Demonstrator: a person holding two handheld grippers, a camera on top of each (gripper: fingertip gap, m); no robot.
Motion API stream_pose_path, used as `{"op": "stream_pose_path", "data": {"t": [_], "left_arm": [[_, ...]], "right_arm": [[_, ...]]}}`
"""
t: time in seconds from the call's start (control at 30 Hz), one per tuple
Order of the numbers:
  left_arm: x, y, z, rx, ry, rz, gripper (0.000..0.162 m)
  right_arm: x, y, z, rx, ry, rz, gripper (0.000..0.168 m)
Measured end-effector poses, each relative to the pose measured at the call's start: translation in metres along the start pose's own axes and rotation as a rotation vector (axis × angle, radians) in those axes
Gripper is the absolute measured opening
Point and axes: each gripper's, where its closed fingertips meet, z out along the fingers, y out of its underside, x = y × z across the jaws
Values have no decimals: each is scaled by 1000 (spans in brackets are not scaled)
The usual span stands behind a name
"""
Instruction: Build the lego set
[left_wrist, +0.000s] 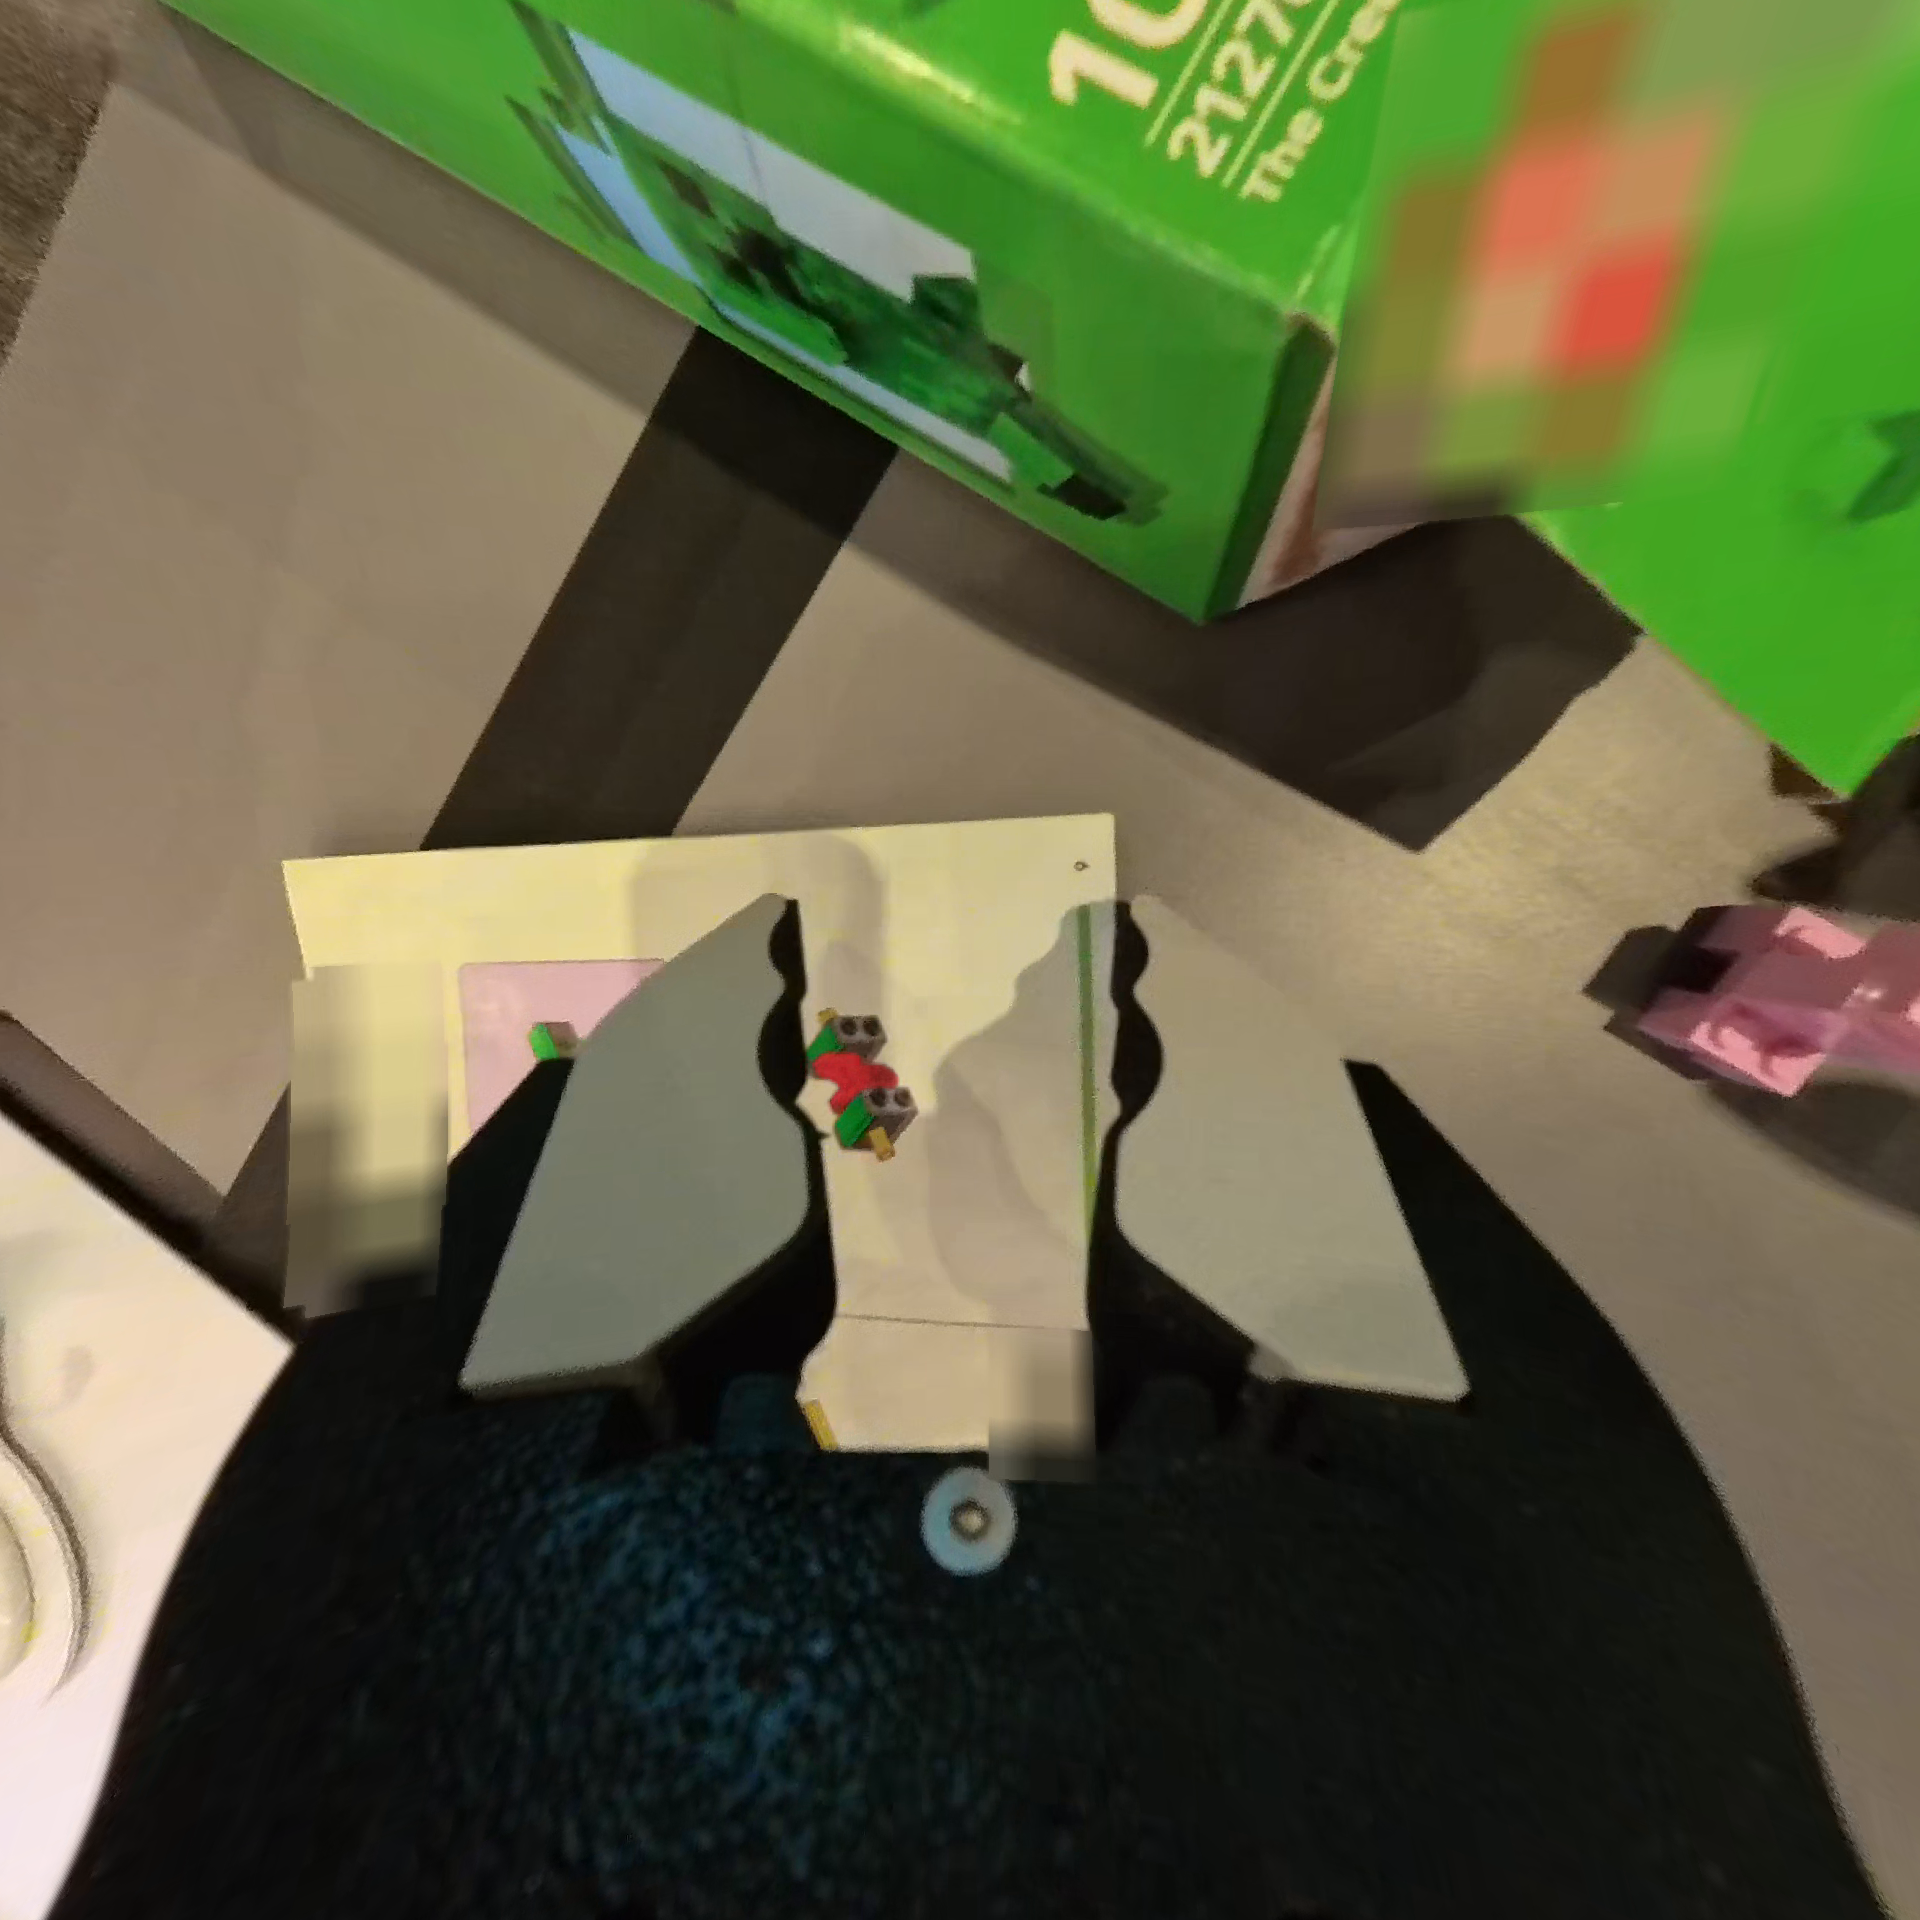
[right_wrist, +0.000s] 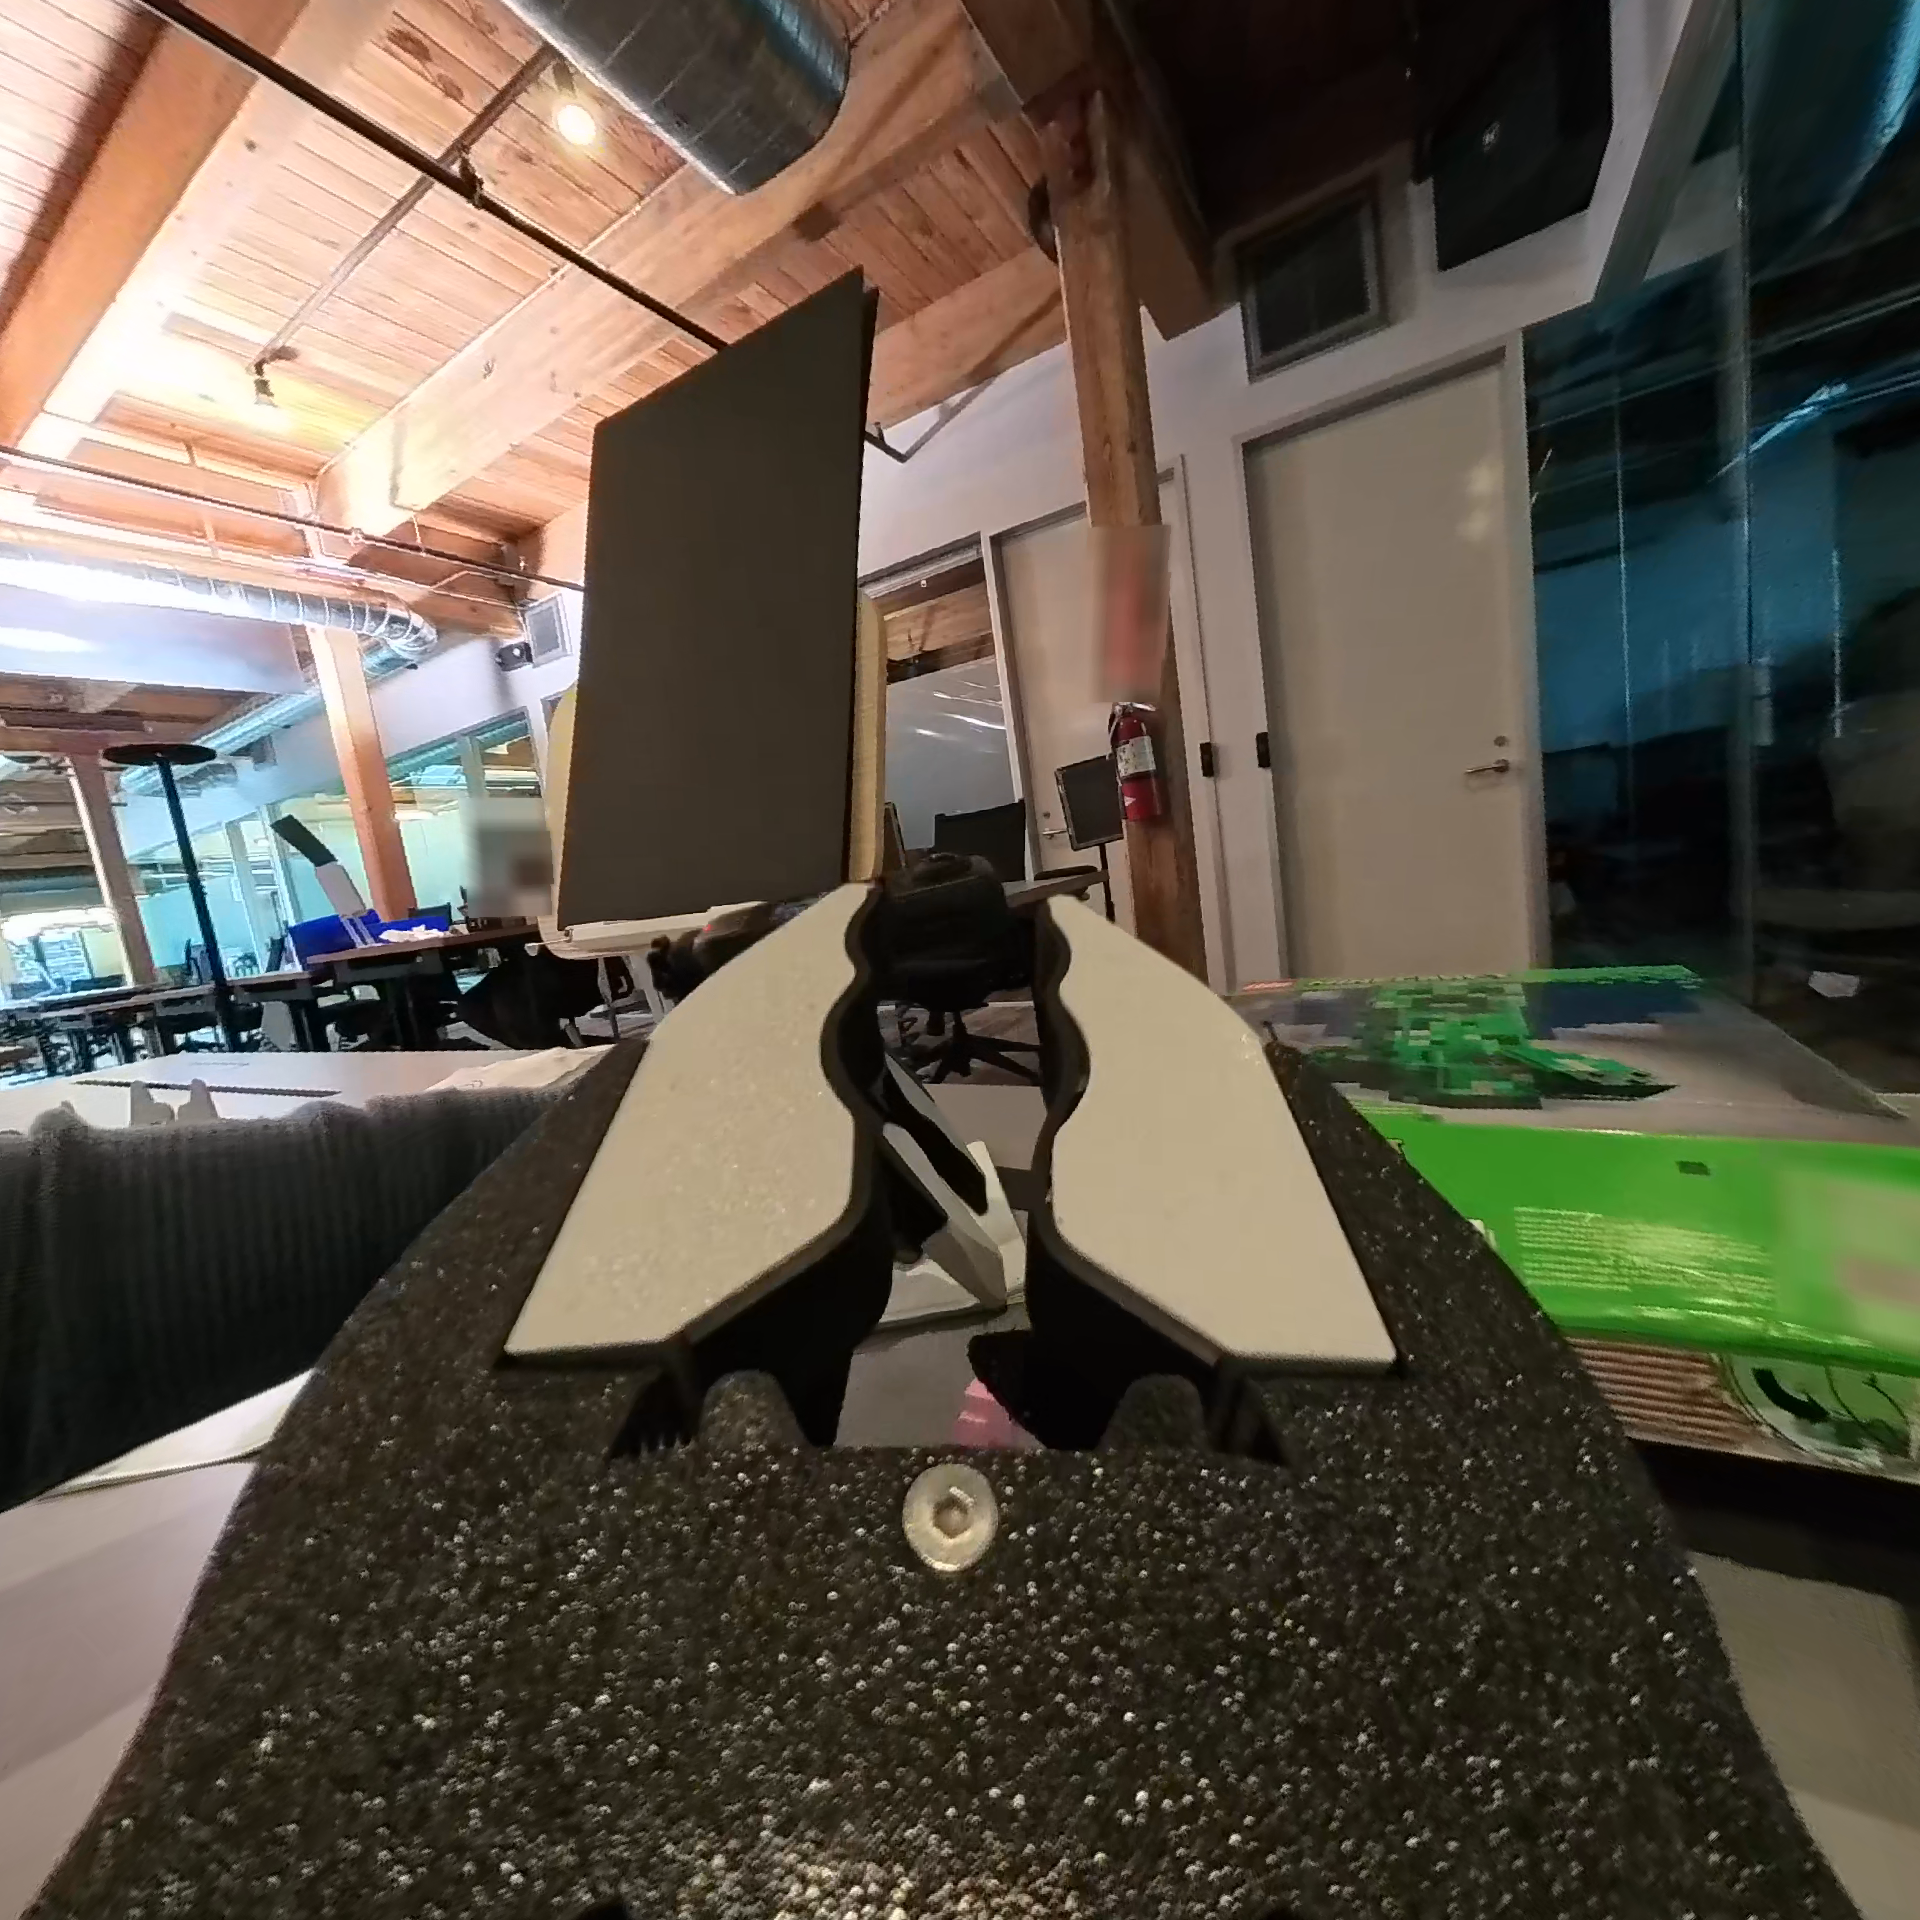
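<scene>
My left gripper (left_wrist: 961, 914) is open and empty. It hovers over a pale instruction booklet (left_wrist: 987, 1226) that lies on the grey table (left_wrist: 260, 520). The page between the fingers has a printed drawing of small green and grey bricks (left_wrist: 862, 1081) with a red arrow. A small pink lego build (left_wrist: 1766, 1008) sits on the table to the right of the booklet. My right gripper (right_wrist: 958, 899) is open and empty. It is raised and points out across the room, away from the bricks.
A large green lego box (left_wrist: 935, 260) stands just behind the booklet, and it also shows in the right wrist view (right_wrist: 1610, 1226). A dark flat panel (right_wrist: 717, 644) stands upright ahead of the right gripper. A person's grey sleeve (right_wrist: 208, 1247) is at its left. A white sheet (left_wrist: 94, 1403) lies at the lower left. Spacing between my two grippers at the tips: around 25 centimeters.
</scene>
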Motion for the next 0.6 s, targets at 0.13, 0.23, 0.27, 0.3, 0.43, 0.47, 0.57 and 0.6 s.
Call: {"op": "stream_pose_path", "data": {"t": [0.13, 0.23, 0.27, 0.3, 0.43, 0.47, 0.57, 0.6], "left_arm": [[-4, -2, -6, 21, -2, -22, 57], [-7, -3, -9, 32, -7, -35, 56], [-7, -3, -9, 37, 0, -45, 56], [-6, -3, -9, 41, 8, -56, 56], [-5, 0, -8, 50, 37, -90, 56], [-5, 0, -7, 53, 42, -96, 56], [-4, 1, -6, 59, 53, -114, 57], [-4, 1, -6, 61, 56, -120, 57]], "right_arm": [[0, 2, 1, -11, -4, 4, 26], [1, 5, 1, -27, -6, 4, 26], [2, 5, 1, -31, -4, 9, 25], [2, 6, 1, -32, -5, 15, 25], [1, 7, 2, -39, -14, 29, 25], [0, 8, 2, -41, -17, 33, 25], [-2, 10, 3, -52, -29, 47, 25], [-2, 11, 4, -56, -32, 49, 25]]}}
